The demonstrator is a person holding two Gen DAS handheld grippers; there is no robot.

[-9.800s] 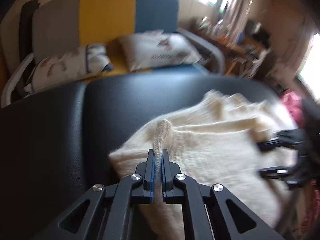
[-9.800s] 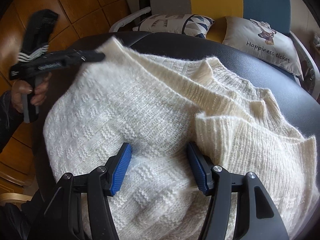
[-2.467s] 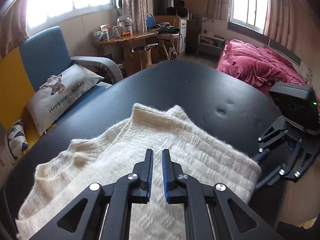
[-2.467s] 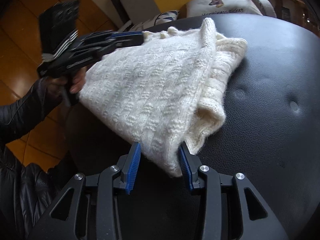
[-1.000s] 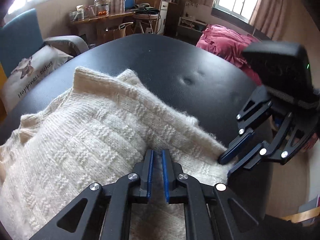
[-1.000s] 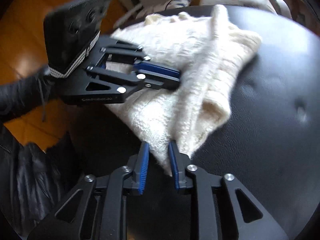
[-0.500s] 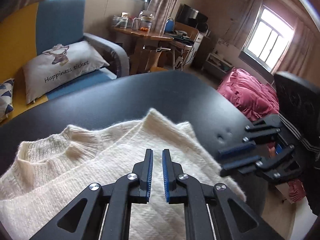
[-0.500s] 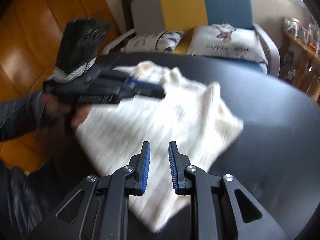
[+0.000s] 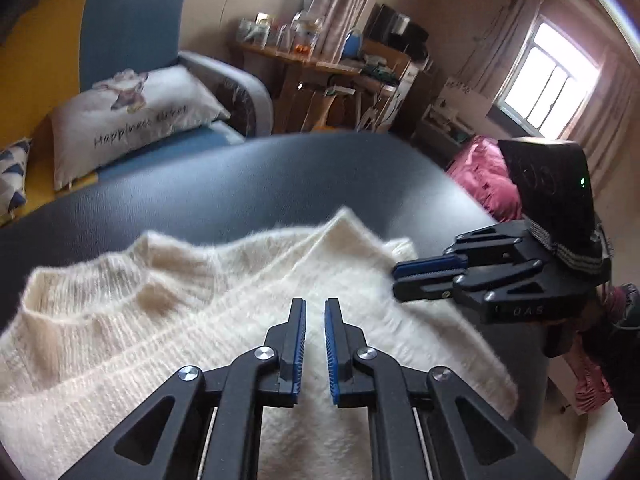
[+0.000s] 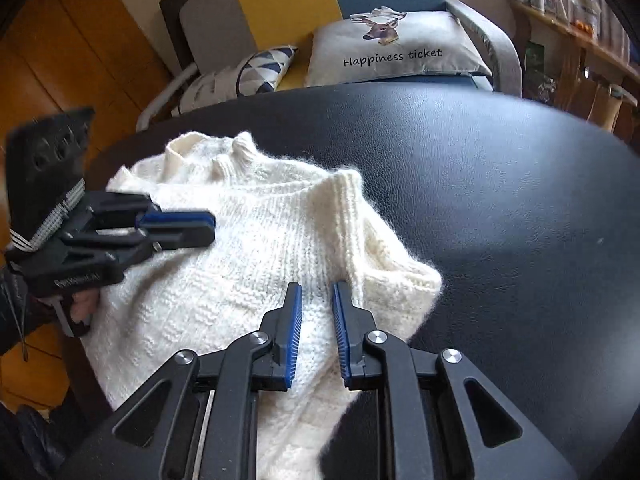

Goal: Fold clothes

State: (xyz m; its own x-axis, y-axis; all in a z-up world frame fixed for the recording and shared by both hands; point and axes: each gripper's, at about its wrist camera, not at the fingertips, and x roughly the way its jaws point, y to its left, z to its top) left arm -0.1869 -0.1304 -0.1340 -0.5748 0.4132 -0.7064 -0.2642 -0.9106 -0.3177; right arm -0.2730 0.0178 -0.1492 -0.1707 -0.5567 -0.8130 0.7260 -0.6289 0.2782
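Sweater (image 10: 256,248), one, lies folded on one black table (image 10: 500,184). Two grippers hover over it: left gripper (image 9: 315,320) and right gripper (image 10: 316,304), each with jaws narrowly apart, holding nothing.

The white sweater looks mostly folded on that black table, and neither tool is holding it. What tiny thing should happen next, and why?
Probably lower the right hand-held gripper and press the bulging folded edge flat. The sweater lies folded on the table, but its right corner puffs up, and both it and the left hand-held gripper hover nearly closed, holding nothing.
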